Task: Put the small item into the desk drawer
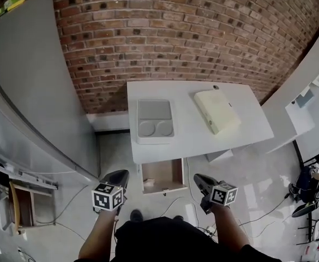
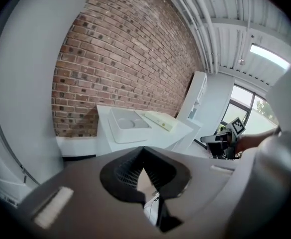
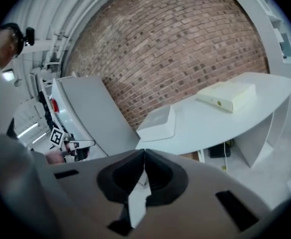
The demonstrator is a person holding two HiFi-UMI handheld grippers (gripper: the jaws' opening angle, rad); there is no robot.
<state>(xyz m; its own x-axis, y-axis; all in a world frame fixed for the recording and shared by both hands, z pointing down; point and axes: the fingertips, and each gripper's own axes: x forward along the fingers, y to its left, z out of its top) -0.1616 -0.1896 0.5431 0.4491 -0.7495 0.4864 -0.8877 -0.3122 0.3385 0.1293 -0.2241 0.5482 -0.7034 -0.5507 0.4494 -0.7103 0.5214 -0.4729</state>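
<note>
Left gripper (image 1: 116, 179) and right gripper (image 1: 202, 182) are both pinched together and empty, on the near side of the worktop (image 1: 194, 132). The open drawer (image 1: 162, 173) sticks out, so a careless reach could bump it.

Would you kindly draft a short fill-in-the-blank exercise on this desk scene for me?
1. The drawer under the white desk stands ____.
2. The wall behind the desk is built of ____.
3. In the head view, the cream box lies to the ____ of the grey tray.
4. The right tongs are ____, with nothing between them.
Missing words: open; brick; right; shut.
</note>
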